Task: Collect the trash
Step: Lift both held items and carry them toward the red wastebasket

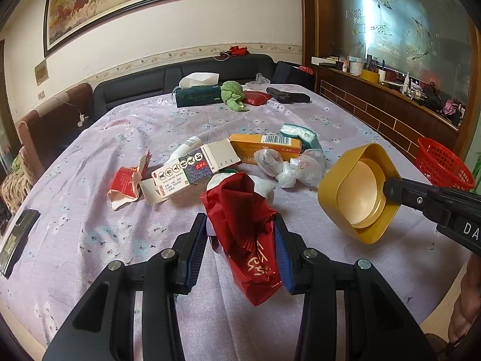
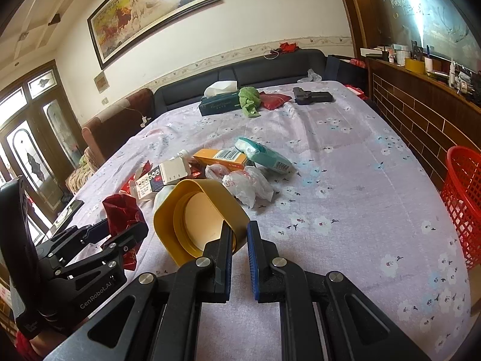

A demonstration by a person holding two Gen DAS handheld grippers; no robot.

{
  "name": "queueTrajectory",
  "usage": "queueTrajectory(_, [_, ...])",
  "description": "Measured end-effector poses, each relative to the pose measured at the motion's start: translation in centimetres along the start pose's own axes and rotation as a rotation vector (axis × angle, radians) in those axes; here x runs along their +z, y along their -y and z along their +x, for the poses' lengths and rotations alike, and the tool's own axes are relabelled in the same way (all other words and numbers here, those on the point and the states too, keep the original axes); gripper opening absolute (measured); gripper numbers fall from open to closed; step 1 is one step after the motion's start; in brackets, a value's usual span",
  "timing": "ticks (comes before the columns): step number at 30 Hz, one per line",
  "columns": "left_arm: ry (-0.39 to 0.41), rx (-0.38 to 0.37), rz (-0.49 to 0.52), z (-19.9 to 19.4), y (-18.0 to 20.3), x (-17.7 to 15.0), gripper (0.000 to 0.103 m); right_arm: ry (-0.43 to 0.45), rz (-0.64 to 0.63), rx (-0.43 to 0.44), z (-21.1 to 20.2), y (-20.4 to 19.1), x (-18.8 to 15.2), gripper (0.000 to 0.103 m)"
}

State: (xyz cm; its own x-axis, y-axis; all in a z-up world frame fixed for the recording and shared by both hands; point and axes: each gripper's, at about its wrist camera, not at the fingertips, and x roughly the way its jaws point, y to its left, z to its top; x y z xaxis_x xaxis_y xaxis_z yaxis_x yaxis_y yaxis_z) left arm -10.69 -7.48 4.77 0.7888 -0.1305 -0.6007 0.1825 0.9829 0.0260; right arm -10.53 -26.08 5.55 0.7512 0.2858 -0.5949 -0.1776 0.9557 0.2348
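Note:
My left gripper (image 1: 240, 228) is shut on a crumpled red wrapper (image 1: 246, 231), held just above the floral tablecloth (image 1: 99, 240); it also shows in the right wrist view (image 2: 123, 213). My right gripper (image 2: 239, 234) is shut on the rim of a yellow square bin (image 2: 198, 213), tilted with its opening toward the camera; in the left wrist view the bin (image 1: 357, 192) hangs to the right of the wrapper. Behind lies a pile of trash: a white medicine box (image 1: 195, 171), an orange box (image 1: 264, 146), crumpled plastic bags (image 1: 291, 165), a torn red pack (image 1: 126, 183), a teal pack (image 2: 264, 155).
At the table's far end lie a tissue box (image 1: 197, 94), a green cloth (image 1: 233, 94), a red pouch (image 1: 255, 97) and a black object (image 1: 287, 94). A red basket (image 2: 464, 198) stands off the right edge. A dark sofa (image 1: 180, 75) lies behind. A phone (image 1: 18, 240) lies at left.

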Motion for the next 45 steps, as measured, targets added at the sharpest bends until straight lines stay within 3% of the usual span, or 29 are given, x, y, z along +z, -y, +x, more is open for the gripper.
queueTrajectory(7, [0.013, 0.017, 0.008, -0.3, 0.2, 0.3, 0.041, 0.007, 0.01, -0.017, -0.7, 0.5, -0.3, 0.01])
queueTrajectory(29, [-0.002, 0.015, 0.008, 2.7, -0.3, 1.7, 0.041, -0.057, 0.035, -0.064, 2.2, 1.7, 0.9, 0.01])
queueTrajectory(45, [0.012, -0.005, 0.032, 1.9, 0.7, 1.7, 0.041, -0.022, 0.054, -0.078, 0.6, 2.3, 1.3, 0.01])
